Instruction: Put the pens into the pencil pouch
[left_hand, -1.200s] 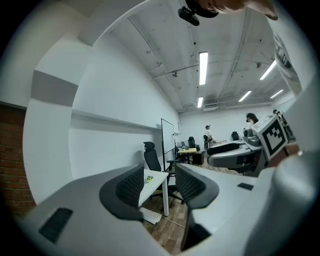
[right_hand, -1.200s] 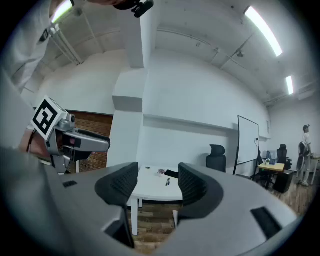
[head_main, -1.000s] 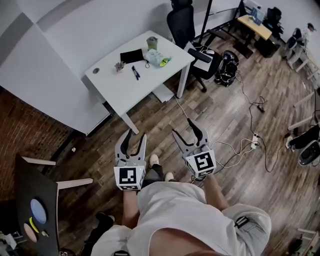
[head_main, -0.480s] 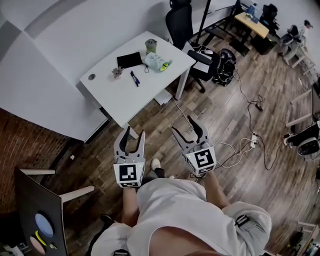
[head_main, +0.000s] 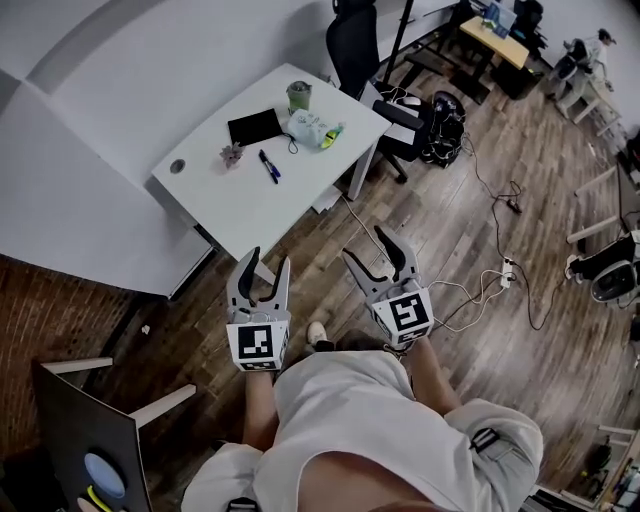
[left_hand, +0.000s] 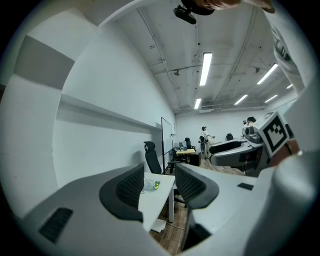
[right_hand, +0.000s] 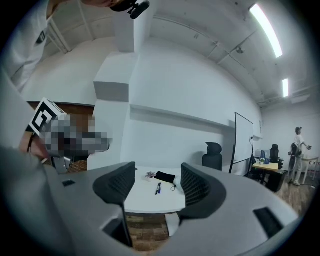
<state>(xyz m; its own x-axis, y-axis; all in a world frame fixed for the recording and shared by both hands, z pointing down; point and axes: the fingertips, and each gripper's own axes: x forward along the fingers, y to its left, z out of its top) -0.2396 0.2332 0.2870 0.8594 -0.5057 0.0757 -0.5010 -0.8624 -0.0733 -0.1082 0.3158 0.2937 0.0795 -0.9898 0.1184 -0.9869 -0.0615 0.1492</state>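
Table (head_main: 262, 208) drawn nearer, left hand-held gripper (head_main: 268, 263) and right hand-held gripper (head_main: 368, 248) open, empty, pens (head_main: 268, 165) beside pouch (head_main: 255, 127), perhaps cup (head_main: 298, 96) behind

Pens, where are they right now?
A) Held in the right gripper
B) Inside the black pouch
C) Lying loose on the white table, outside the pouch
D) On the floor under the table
C: the pens lie on the bare top of the white table, just clear of the black pouch, while the left gripper and right gripper are both open and empty, short of the table.
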